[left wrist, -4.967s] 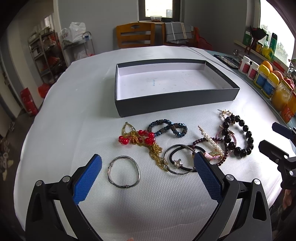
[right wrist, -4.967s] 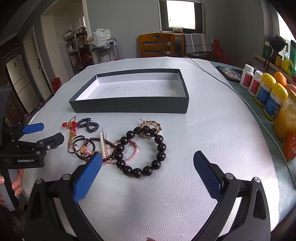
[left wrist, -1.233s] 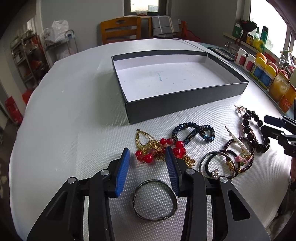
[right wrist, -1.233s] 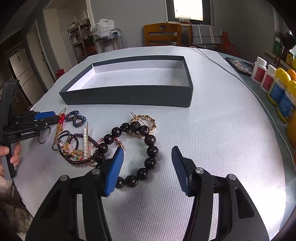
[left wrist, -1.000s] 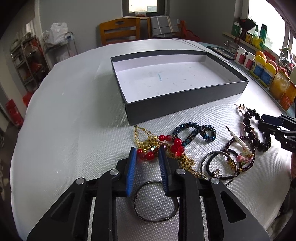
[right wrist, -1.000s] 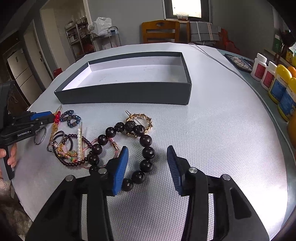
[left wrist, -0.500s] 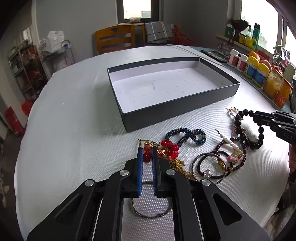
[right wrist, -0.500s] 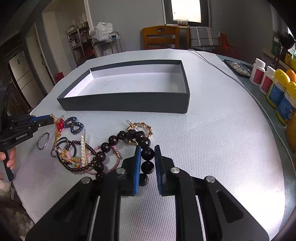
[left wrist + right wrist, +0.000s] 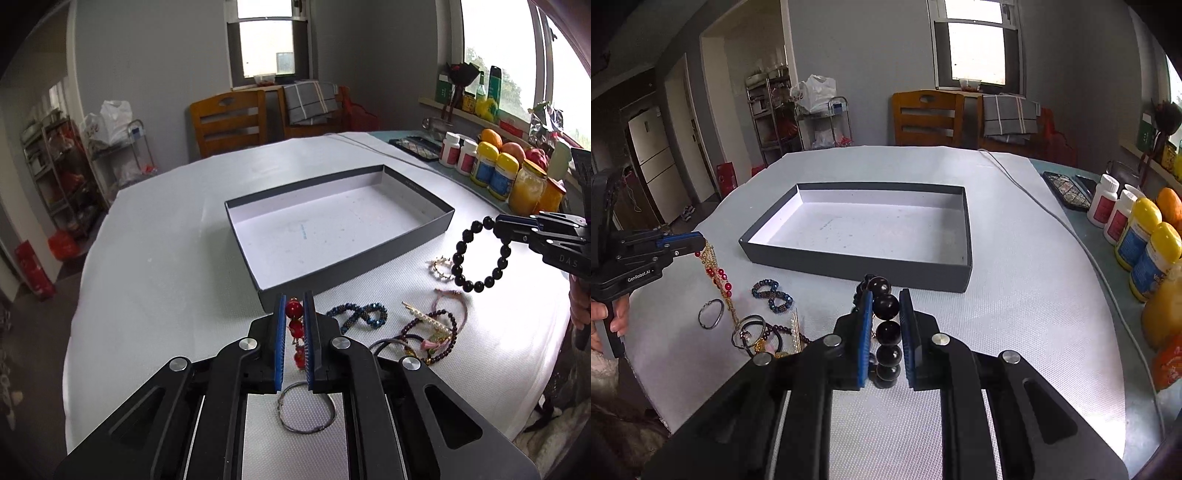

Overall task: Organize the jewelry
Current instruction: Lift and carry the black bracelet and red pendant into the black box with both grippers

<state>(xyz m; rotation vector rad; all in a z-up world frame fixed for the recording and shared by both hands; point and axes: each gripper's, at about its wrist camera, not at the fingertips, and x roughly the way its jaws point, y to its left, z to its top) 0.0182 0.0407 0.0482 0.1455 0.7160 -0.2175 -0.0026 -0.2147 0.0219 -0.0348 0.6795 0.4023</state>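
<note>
Gripping two pieces at once, both lifted clear of the table [image 9: 155, 258]. Left tool [image 9: 294, 314] pinched tight on red-bead gold necklace [image 9: 293, 310]; beads stacked btwn blue pads, strand's long axis running along the fingers toward the tips. Seen from right wrist cam, same necklace [image 9: 718, 280] hangs from left tool [image 9: 690, 242] near-vertical, long axis up-down, lower end trailing down to the pile w/ slight lean rightward. Right tool [image 9: 884, 306] clamped on black bead bracelet [image 9: 886, 306]; beads lined up btwn pads in a row along finger direction, top bead poking past the tips. From left wrist cam, bracelet [image 9: 480, 254] dangles as an open ring from right tool [image 9: 502, 225], loop hanging below and left of the tips, plane roughly facing the cam, above the table, just beside the box's right end.

Grey box [image 9: 424, 240] w/ white inside lies open past the jewelry, long axis across the table, slightly skewed.

On table: silver bangle [image 9: 306, 410] flat under left tool; blue bead bracelet [image 9: 356, 317] twisted in figure-eight, long axis left-right; dark hair ties [image 9: 753, 332] and purple bead bracelet [image 9: 439, 332] tangled together; pearl hair clip [image 9: 424, 317] lying diagonal; gold spiky ring-shaped piece [image 9: 441, 267] near box's front wall.
</note>
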